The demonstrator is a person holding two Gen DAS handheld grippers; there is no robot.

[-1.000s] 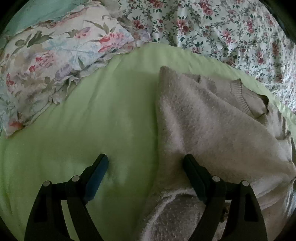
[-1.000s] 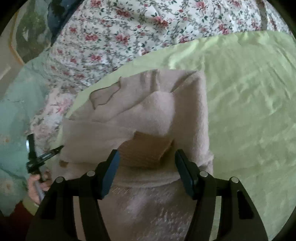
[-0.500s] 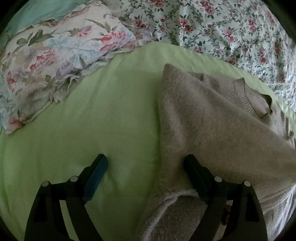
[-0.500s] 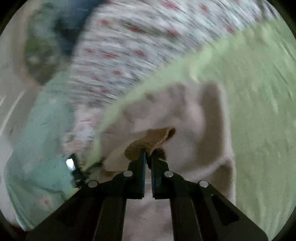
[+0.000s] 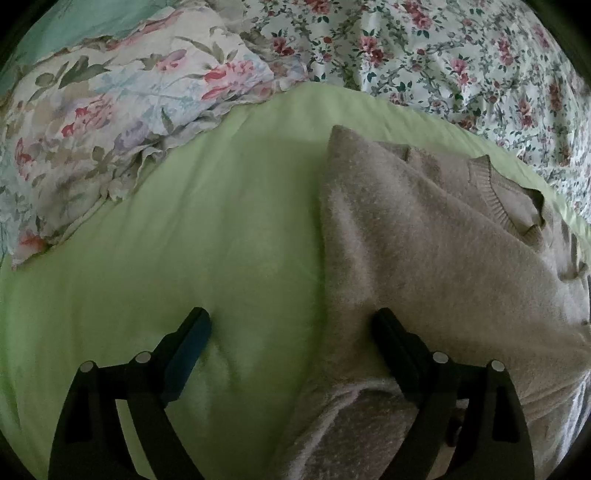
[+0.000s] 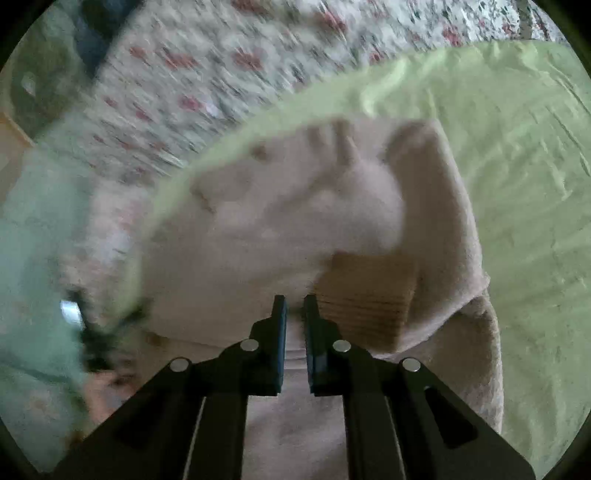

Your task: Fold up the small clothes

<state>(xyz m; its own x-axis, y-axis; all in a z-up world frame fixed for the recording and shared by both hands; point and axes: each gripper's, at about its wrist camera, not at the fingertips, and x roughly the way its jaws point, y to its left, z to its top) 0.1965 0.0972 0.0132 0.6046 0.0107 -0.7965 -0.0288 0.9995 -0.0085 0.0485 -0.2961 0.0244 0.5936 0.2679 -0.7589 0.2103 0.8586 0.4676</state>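
Both grippers hang low over a bed spread with a lime-green sheet (image 5: pixel 207 221), the widest thing in either view. Beyond the sheet, at the far side, lies a white bedspread (image 5: pixel 461 62) printed with small red roses, and at far left a pillow (image 5: pixel 103 110) in a paler floral print with a frilled edge; a strip of plain teal cloth (image 5: pixel 66 26) shows behind it. The right wrist view is smeared by motion on its left half, so the room past the bed cannot be made out there.

One beige sweater (image 5: pixel 436 258) lies on the sheet, to the right in the left wrist view and at centre in the right wrist view. It is fuzzy knit, folded over itself into several layers, with a ribbed neckline (image 5: pixel 495 199) facing up at far right and a ribbed cuff (image 6: pixel 369 295) lying on top nearer the right gripper.

Left gripper (image 5: pixel 291 328): released, jaws spread wide, one finger over bare sheet and the other resting on the sweater's near edge. Right gripper (image 6: pixel 294 310): jaws nearly closed with a thin gap between them, tips just beside the cuff; whether any knit is pinched cannot be told.

Count: two grippers, one sweater, one pillow.
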